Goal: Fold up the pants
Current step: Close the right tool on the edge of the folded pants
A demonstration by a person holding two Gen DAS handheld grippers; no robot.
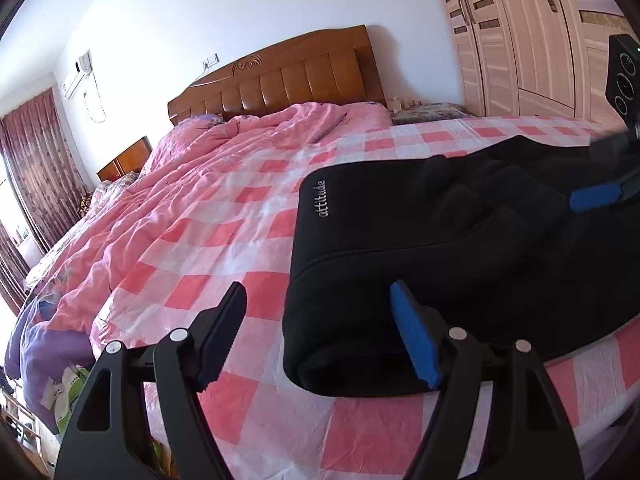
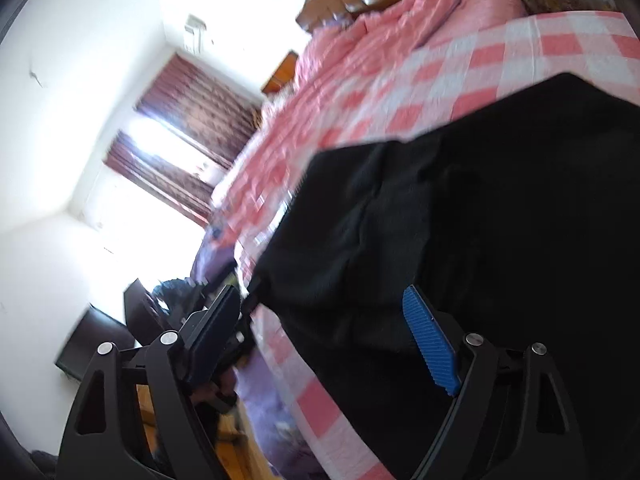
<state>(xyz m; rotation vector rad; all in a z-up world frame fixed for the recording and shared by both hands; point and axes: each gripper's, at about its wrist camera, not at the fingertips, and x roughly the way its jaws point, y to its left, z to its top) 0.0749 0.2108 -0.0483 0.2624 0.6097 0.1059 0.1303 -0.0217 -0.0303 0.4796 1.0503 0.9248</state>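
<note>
Black pants (image 1: pixel 420 248) with the white word "attitude" lie folded on the pink-and-white checked sheet (image 1: pixel 224 240), close to the bed's near edge. My left gripper (image 1: pixel 320 334) is open. Its blue-padded finger hangs over the pants' near left corner and its other finger is over the sheet, neither pressing on the cloth. A blue pad (image 1: pixel 596 197) of the right gripper rests over the pants at the far right. In the blurred right wrist view, my right gripper (image 2: pixel 322 336) is open over the near edge of the pants (image 2: pixel 480 220), with nothing gripped.
A bunched pink quilt (image 1: pixel 168 184) covers the bed's far left, below the wooden headboard (image 1: pixel 280 80). A wardrobe (image 1: pixel 532 40) stands at the right and curtains (image 1: pixel 36 168) at the left. Purple bedding (image 1: pixel 36 344) hangs off the bed's near-left corner.
</note>
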